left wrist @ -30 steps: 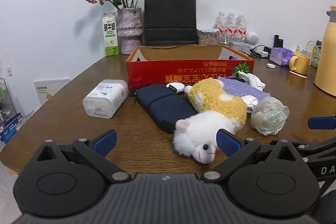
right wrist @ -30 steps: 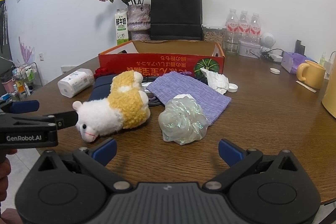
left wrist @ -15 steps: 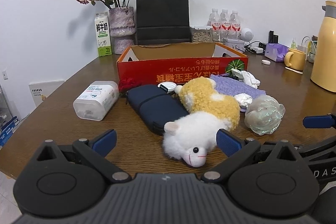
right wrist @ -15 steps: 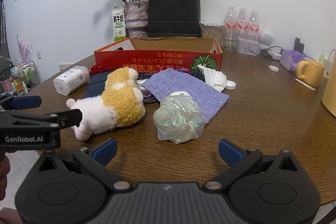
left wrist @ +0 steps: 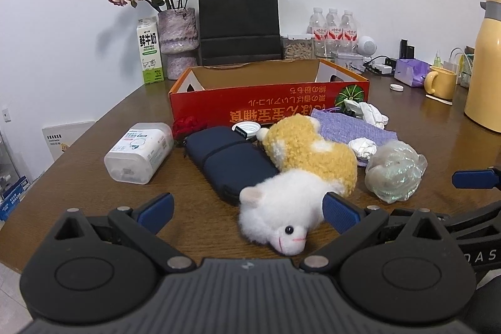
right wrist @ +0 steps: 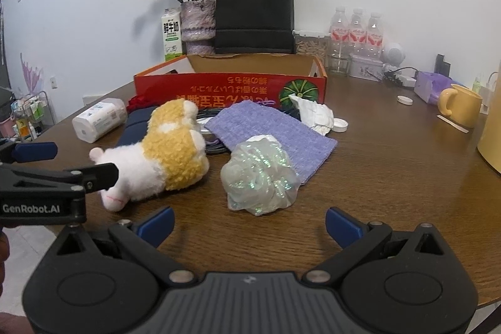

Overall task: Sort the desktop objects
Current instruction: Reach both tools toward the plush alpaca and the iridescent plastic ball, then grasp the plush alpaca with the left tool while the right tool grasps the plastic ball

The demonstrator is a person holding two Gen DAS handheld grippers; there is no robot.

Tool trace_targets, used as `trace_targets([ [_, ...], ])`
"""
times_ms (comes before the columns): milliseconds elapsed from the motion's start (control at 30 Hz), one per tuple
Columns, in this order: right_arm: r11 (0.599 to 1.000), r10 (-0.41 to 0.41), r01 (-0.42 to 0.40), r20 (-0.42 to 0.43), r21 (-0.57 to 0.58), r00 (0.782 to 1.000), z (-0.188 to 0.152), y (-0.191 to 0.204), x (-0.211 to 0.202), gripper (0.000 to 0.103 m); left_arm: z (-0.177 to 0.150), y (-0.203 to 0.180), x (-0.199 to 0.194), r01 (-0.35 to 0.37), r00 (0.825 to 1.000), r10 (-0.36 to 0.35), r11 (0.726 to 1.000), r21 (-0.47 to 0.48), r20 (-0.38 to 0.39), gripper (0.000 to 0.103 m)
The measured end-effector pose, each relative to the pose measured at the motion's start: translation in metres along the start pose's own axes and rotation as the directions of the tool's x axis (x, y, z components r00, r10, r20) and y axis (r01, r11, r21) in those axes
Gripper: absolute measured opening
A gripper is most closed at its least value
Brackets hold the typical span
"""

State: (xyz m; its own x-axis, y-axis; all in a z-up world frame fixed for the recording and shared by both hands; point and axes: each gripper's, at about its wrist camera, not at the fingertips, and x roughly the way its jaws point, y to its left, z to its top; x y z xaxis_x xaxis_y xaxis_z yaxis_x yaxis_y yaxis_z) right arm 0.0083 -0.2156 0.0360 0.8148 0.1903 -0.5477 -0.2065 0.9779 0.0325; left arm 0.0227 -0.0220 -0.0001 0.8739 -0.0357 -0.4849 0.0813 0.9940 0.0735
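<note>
My left gripper [left wrist: 249,210] is spread wide, low over the near edge of the table [left wrist: 94,171], with nothing between its fingers. Its right finger [left wrist: 339,213] sits just beside the white head of the plush [left wrist: 300,174]; I cannot tell whether they touch. The plush lies on its side, head toward me, its yellow body against the dark pouch [left wrist: 228,160]. Left of the pouch lies a wipes tub [left wrist: 139,152] on its side, well apart from my fingers.

My right gripper [right wrist: 249,224] is also spread and holds nothing. It points at the shiny ball [right wrist: 261,175], which rests on the wood just ahead of the fingers and touches the near corner of the purple cloth [right wrist: 269,132]. From this side the plush [right wrist: 162,155] lies left of the ball, and the left gripper's arm covers part of its head.

Behind all this stands the red box [left wrist: 269,97], open at the top; I cannot see into it. A crumpled tissue [right wrist: 314,114] and a white cap [right wrist: 339,124] lie at the far edge of the cloth, near the box's right corner. A yellow mug [right wrist: 458,108] stands far right, and a black bag [right wrist: 255,13], a vase [right wrist: 197,20] and a milk carton [right wrist: 171,34] stand behind the box against the wall.
</note>
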Motion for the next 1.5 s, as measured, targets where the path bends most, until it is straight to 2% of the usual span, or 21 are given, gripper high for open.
trace_targets([
  [300,1.0,0.019,-0.019,0.001,-0.005,1.0,0.013,-0.01,0.019,0.093,0.029,-0.005,0.024,0.062,0.998,-0.063,0.998,-0.033,-0.029,0.102],
  [467,1.0,0.024,-0.023,0.009,-0.011,1.0,0.021,-0.016,0.027,0.089,0.044,-0.01,0.04,0.101,0.993,-0.103,0.994,-0.053,-0.05,0.095],
  [567,0.999,0.035,-0.035,0.004,-0.014,0.999,0.023,-0.019,0.033,0.078,0.051,-0.014,0.052,0.112,0.99,-0.117,0.991,-0.071,-0.074,0.089],
  [633,0.999,0.048,-0.048,-0.005,-0.009,0.999,0.025,-0.022,0.038,0.074,0.053,-0.016,0.06,0.124,0.987,-0.132,0.988,-0.09,-0.091,0.081],
  [733,0.997,0.077,-0.077,-0.014,0.002,0.997,0.025,-0.027,0.043,0.053,0.057,-0.018,0.072,0.14,0.981,-0.153,0.984,-0.115,-0.117,0.069],
  [800,0.996,0.091,-0.091,-0.013,0.008,0.996,0.025,-0.029,0.045,0.053,0.058,-0.019,0.079,0.147,0.977,-0.165,0.981,-0.128,-0.137,0.067],
  [933,0.994,0.109,-0.109,-0.001,0.013,0.994,0.028,-0.034,0.047,0.051,0.055,-0.023,0.092,0.17,0.964,-0.197,0.973,-0.157,-0.18,0.056],
  [1100,0.992,0.121,-0.121,0.009,0.016,0.993,0.032,-0.04,0.046,0.047,0.055,-0.027,0.096,0.177,0.96,-0.205,0.971,-0.16,-0.188,0.05],
  [1300,0.991,0.13,-0.13,0.027,0.012,0.991,0.036,-0.04,0.042,0.043,0.056,-0.025,0.092,0.19,0.96,-0.22,0.967,-0.172,-0.173,0.048],
  [1500,0.992,0.128,-0.129,0.068,0.008,0.989,0.042,-0.038,0.029,0.043,0.062,-0.019,0.074,0.217,0.964,-0.24,0.959,-0.18,-0.113,0.047],
])
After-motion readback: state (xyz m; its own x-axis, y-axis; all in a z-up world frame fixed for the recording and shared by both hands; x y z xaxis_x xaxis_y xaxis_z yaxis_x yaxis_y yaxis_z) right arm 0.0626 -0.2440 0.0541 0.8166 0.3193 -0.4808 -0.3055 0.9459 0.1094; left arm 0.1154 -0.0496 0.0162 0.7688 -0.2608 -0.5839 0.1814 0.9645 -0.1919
